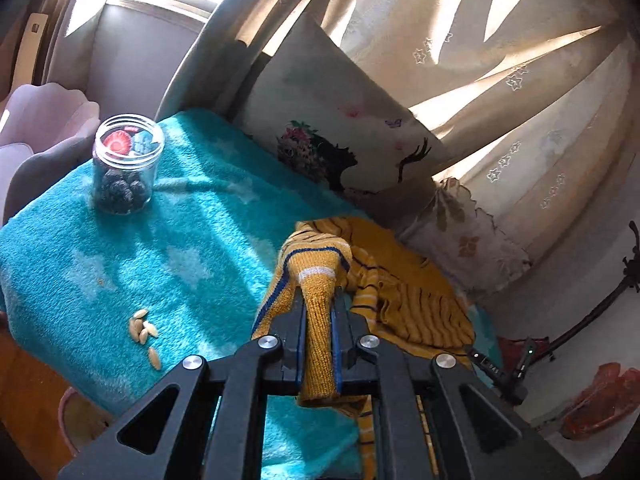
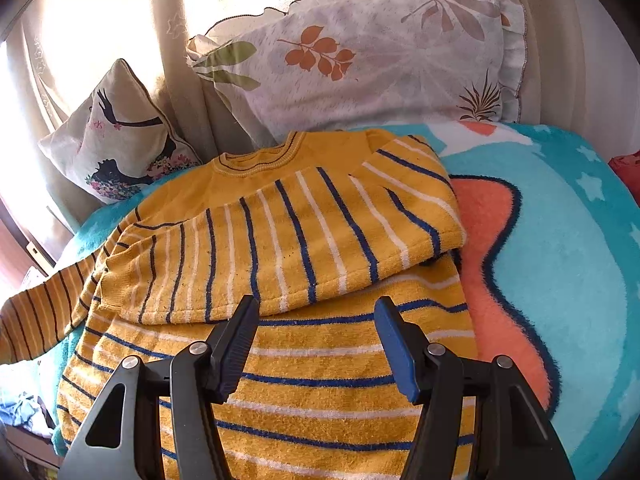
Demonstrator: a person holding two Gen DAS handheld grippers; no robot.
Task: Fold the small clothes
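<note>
A yellow knit sweater (image 2: pixel 280 248) with blue and white stripes lies on a turquoise blanket (image 2: pixel 560 264). Its right sleeve is folded across the chest. My left gripper (image 1: pixel 318 300) is shut on the cuff of the other sleeve (image 1: pixel 316 280) and holds it above the blanket (image 1: pixel 160 248), left of the sweater's body (image 1: pixel 408 300). My right gripper (image 2: pixel 316 312) is open and empty, hovering over the sweater's lower body just below the folded sleeve.
A glass jar (image 1: pixel 124 164) with dark fruit stands on the blanket's far left. Several seeds (image 1: pixel 144 330) lie near the blanket edge. A printed cushion (image 1: pixel 340 128) and a floral pillow (image 2: pixel 360 52) lean against the curtain behind.
</note>
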